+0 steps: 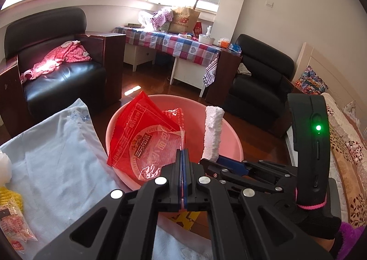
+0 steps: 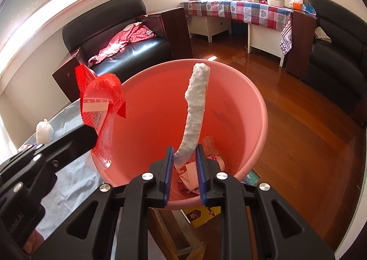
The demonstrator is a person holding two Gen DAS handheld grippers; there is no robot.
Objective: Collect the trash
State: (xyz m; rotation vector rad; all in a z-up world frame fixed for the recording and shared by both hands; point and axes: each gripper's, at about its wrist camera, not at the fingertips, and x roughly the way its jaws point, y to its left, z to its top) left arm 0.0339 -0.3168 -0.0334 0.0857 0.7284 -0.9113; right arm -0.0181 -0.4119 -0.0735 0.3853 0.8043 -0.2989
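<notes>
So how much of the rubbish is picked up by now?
Some scraps already lie in the pink basin. In hand: the left tool pinches a red wrapper, the right tool a white foam strip, both over it. Left: a snack packet and white wad.

Left hand-held gripper (image 1: 183,157): matte black plastic linkage w/ cut-out windows, round silver pivot screws, blue ribbed pads on inner faces. Right hand-held gripper (image 2: 183,157): same build, black arms, silver screws, blue pads. Its curved black handle has green LED, pink band round base.
</notes>
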